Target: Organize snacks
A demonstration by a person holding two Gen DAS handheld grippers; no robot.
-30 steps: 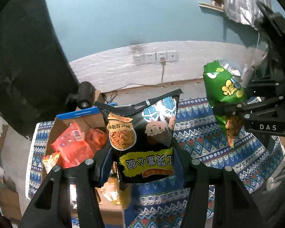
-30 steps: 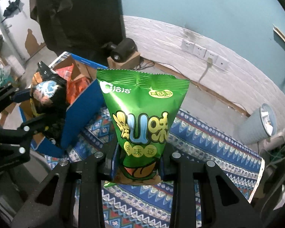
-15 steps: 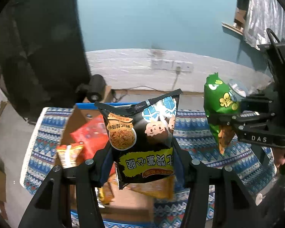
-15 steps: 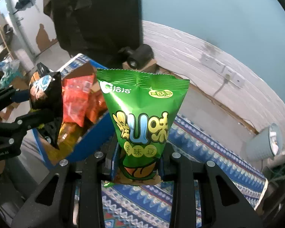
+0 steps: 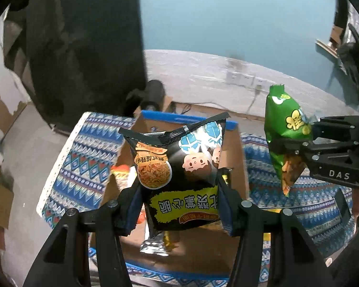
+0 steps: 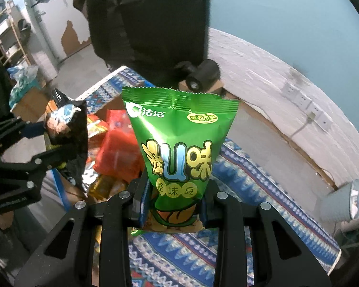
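Observation:
My left gripper (image 5: pixel 179 205) is shut on a black snack bag (image 5: pixel 177 167) and holds it upright above an open cardboard box (image 5: pixel 237 157) with a blue rim. My right gripper (image 6: pixel 173 205) is shut on a green snack bag (image 6: pixel 177 153), held upright in the air right of the box. The green bag also shows in the left wrist view (image 5: pixel 284 134), and the black bag in the right wrist view (image 6: pixel 67 134). The box holds several packets, among them a red one (image 6: pixel 117 153).
The box sits on a table with a blue patterned cloth (image 5: pixel 83 157). A black round device (image 6: pixel 201 74) stands behind the box. A dark hanging cloth (image 5: pixel 83 47) is at the back left. A pale grey bin (image 6: pixel 342 203) stands on the floor at the right.
Both grippers have swung left with their bags. The left gripper now hangs more squarely over the box, and the right gripper has come closer to it.

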